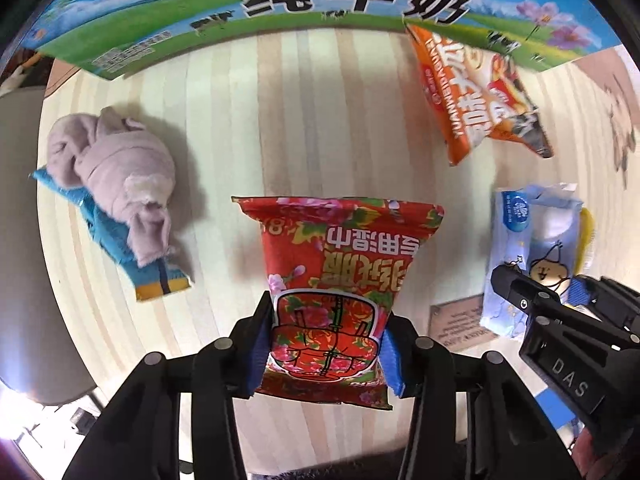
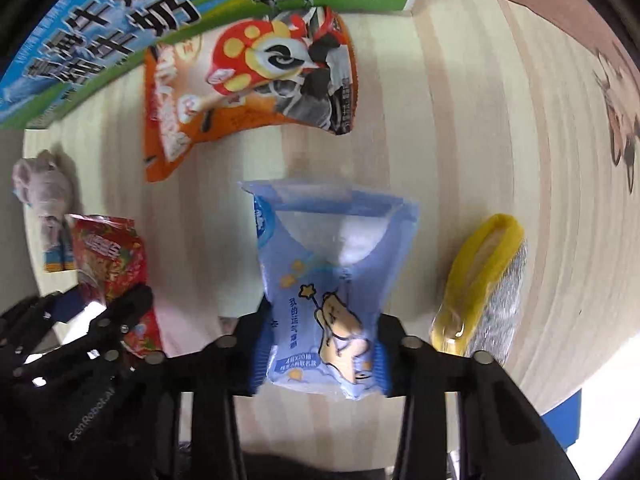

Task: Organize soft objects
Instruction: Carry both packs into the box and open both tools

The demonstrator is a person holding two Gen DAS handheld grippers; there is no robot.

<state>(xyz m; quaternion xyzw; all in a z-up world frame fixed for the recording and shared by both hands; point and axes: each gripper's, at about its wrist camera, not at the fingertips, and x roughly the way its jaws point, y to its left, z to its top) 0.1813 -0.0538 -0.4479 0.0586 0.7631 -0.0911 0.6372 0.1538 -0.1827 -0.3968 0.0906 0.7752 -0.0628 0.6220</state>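
Left wrist view first, from its left edge: a mauve plush toy (image 1: 116, 176) lies on a small blue and yellow packet (image 1: 154, 276) on the pale striped wooden tabletop (image 1: 320, 120), untouched. In the middle, the left gripper (image 1: 326, 350) has its blue pads pressed against both sides of a red floral wet-wipe pack (image 1: 336, 280), narrowed to the pack's width and holding it. Further right lies an orange snack bag (image 1: 476, 96) near a blue and green milk carton box (image 1: 160, 24) at the table's far edge.

Right wrist view shows the right gripper (image 2: 322, 350) closed likewise on a pale blue tissue pack with a cartoon figure (image 2: 324, 280), pads against its sides. To its right a yellow-rimmed scouring pad with a silver mesh face (image 2: 484, 280) rests alone on the table.

By my reading the sorting is at an early stage: two packs are in hand but not placed, and the plush, snack bag, packet and pad are left scattered. No destination is evident.
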